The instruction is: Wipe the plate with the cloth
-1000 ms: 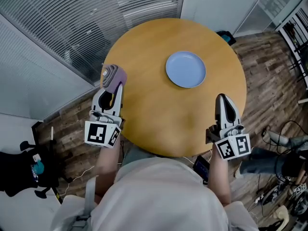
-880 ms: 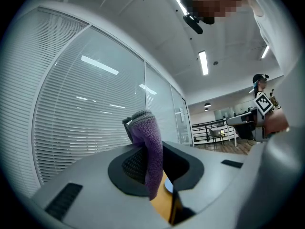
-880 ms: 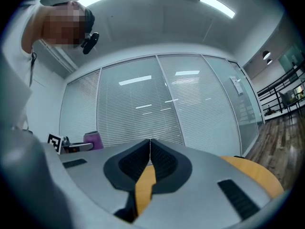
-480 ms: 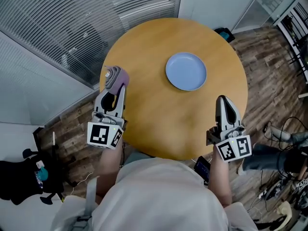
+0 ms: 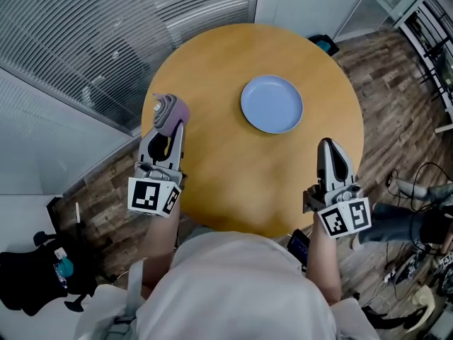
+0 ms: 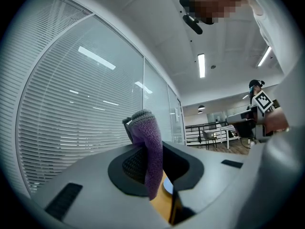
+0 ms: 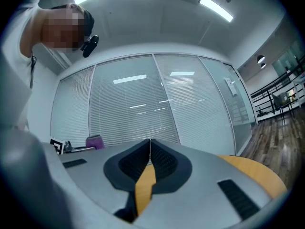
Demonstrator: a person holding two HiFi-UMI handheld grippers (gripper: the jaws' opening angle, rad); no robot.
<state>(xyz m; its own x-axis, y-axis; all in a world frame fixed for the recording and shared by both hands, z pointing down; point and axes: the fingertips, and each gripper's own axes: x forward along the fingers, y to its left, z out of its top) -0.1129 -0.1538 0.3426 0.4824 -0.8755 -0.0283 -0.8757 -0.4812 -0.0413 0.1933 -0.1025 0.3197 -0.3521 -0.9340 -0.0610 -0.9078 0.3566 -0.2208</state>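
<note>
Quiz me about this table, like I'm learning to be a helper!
1. True or false: the blue plate lies on the round table, touching neither hand-held gripper.
2. The left hand-held gripper holds: A a spoon, B a purple cloth, C nothing.
3. Fill in: the right hand-held gripper has its jaws ____.
Key: 1 true. 2 B. 3 shut.

Cloth (image 6: 148, 147) partly hidden between fingers (image 6: 129, 167)
</note>
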